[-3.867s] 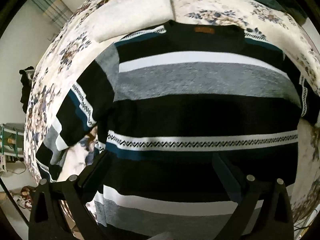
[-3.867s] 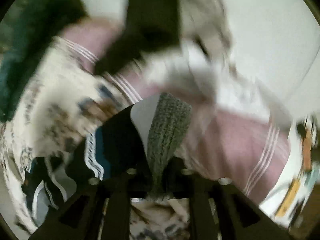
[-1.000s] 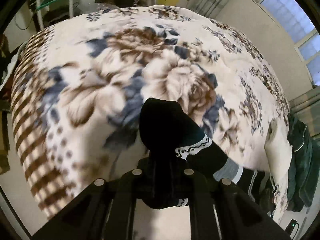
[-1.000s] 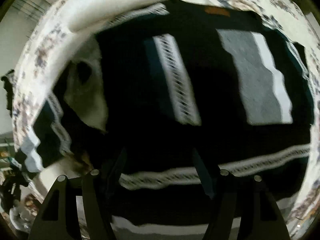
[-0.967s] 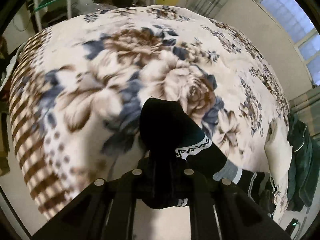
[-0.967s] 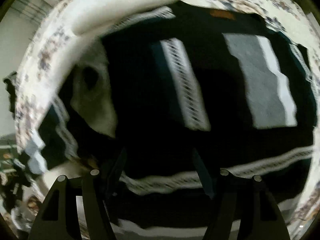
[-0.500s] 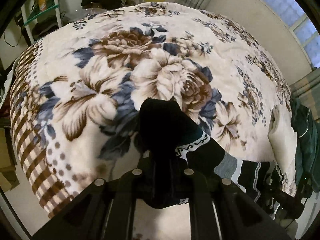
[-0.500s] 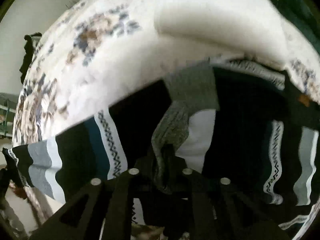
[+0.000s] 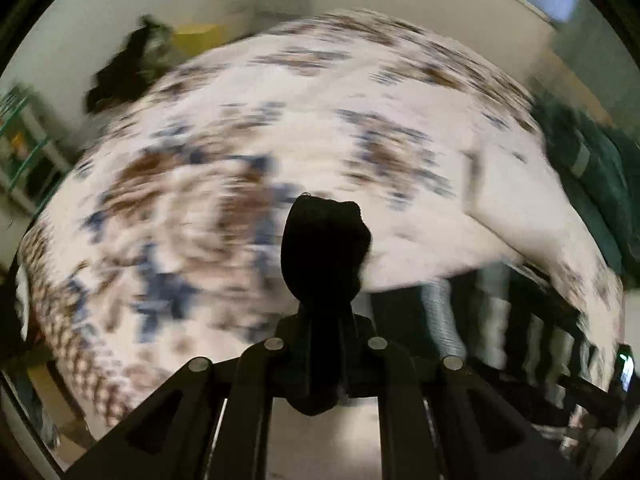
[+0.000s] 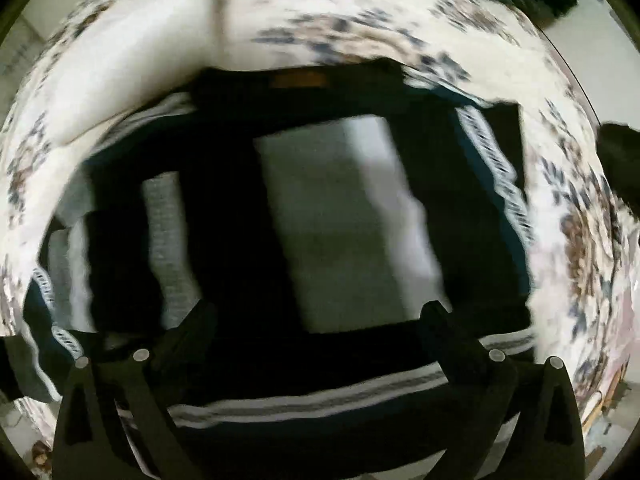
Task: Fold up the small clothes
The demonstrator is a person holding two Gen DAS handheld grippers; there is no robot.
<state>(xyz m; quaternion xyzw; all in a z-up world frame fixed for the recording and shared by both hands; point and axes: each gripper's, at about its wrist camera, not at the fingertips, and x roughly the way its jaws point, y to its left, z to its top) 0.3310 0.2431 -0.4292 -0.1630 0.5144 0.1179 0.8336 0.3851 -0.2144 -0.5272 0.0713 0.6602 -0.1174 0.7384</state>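
Observation:
A striped sweater (image 10: 344,216) in black, grey, white and teal lies on the floral bedspread (image 10: 360,20), its collar with a brown tag (image 10: 298,79) at the far side and one sleeve folded across its body. My right gripper (image 10: 316,320) hangs straight above it; its jaws are opening wide and hold nothing. My left gripper (image 9: 324,320) is shut on the black cuff (image 9: 324,248) of the other sleeve, lifted off the bed. The rest of the sweater (image 9: 500,320) shows blurred at the lower right of the left wrist view.
The floral bedspread (image 9: 280,140) fills most of both views. A dark green garment (image 9: 592,184) lies at the bed's right edge. A dark pile (image 9: 132,68) and green shelves (image 9: 24,148) stand beyond the bed. A white pillow (image 10: 132,40) lies past the collar.
My right gripper let go of the grey sleeve part, opened and moved over the sweater's body. My left gripper swung and rose with the cuff still held; its view is now blurred.

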